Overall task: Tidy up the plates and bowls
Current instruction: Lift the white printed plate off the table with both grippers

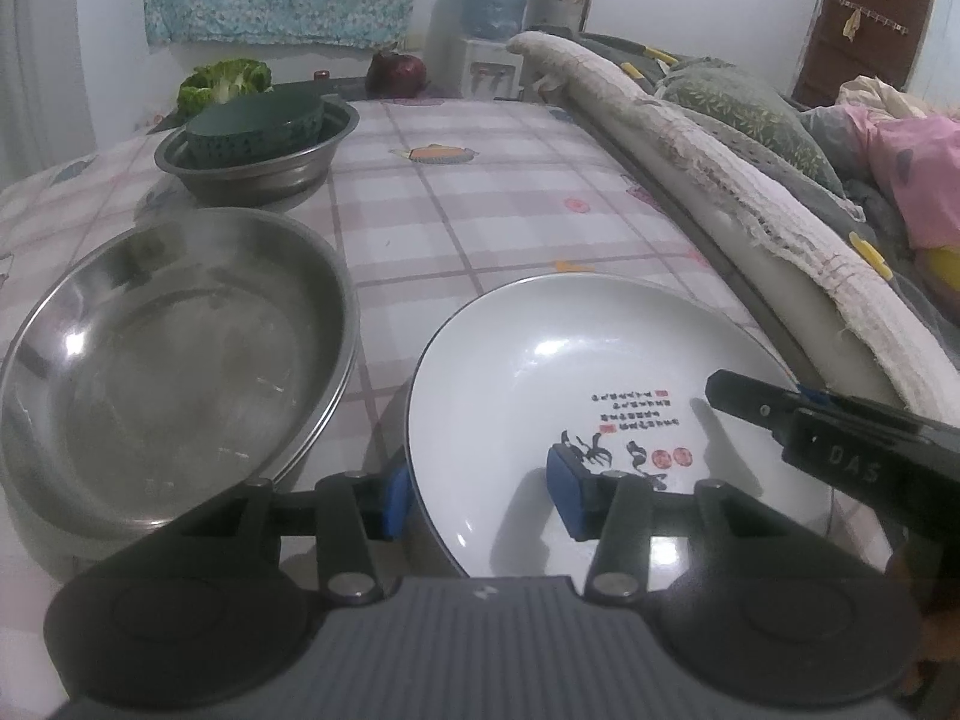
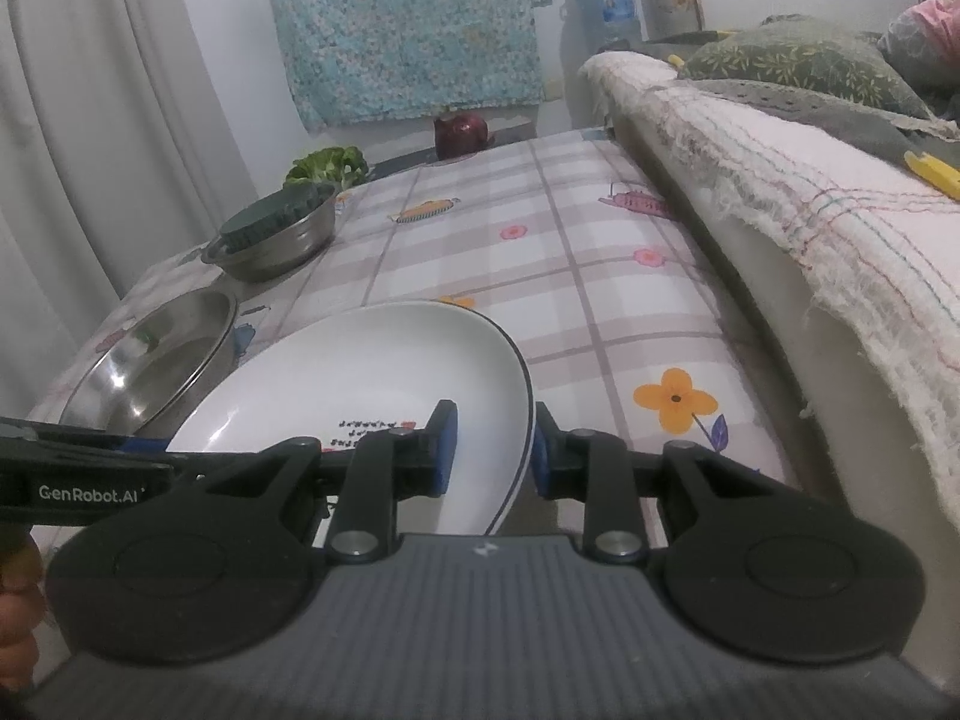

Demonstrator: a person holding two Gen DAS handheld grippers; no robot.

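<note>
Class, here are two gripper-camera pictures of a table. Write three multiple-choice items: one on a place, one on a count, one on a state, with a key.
1. Where is the green basket?
A. in the far metal bowl
B. on the white plate
C. on the bed

2. How many metal bowls are on the table?
A. one
B. two
C. four

3. What straddles the plate's rim?
A. the left gripper only
B. both grippers
C. neither

Key: 1 A, it sits inside that bowl. 2 B, the near metal bowl and the far one. 3 B, the right gripper straddles the opposite edge.
</note>
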